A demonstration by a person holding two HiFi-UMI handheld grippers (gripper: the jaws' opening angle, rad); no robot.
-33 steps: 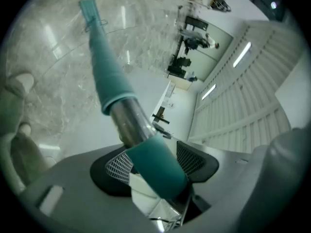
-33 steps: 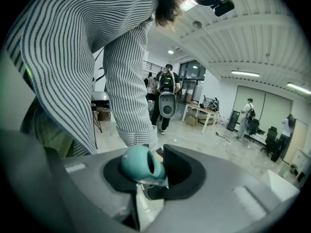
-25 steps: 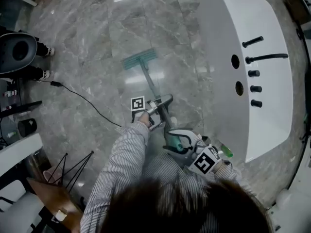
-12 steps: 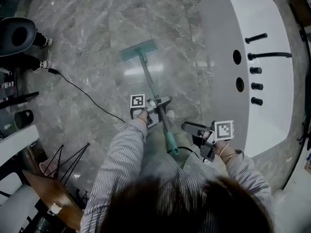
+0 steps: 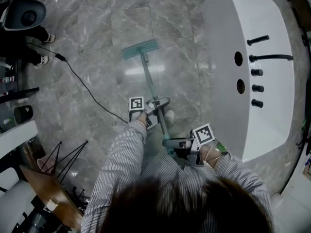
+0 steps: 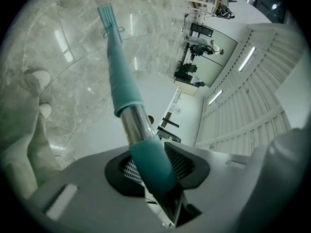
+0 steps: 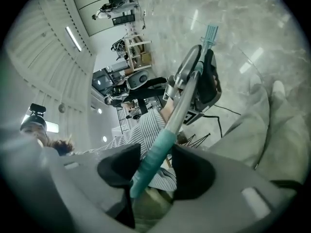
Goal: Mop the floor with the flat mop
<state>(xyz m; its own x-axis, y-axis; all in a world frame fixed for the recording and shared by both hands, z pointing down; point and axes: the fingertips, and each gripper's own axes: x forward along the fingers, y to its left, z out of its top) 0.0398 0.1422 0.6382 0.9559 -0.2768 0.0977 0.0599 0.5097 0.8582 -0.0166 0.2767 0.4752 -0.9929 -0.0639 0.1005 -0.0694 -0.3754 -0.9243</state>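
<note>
The flat mop lies with its teal head (image 5: 140,49) on the grey marble floor, and its handle (image 5: 151,89) slants back toward me. My left gripper (image 5: 159,104) is shut on the handle partway up. In the left gripper view (image 6: 150,165) its jaws have just closed, and the teal sleeve (image 6: 148,154) sits pressed between the pads. My right gripper (image 5: 171,142) is at the handle's near end, its marker cube (image 5: 204,133) facing up. Its jaws have just been closing, and the teal end grip (image 7: 154,155) sits between the black pads (image 7: 119,171).
A white bathtub (image 5: 274,28) with black taps (image 5: 268,57) fills the right side. A black cable (image 5: 87,89) snakes over the floor at the left. Another person's shoes (image 5: 43,37) are at the top left, and black stand legs (image 5: 68,163) at the lower left.
The right gripper let go of the handle's end, rolled over so its cube faces up, and came back down onto the teal end grip. The left gripper and the mop head hardly shifted.
</note>
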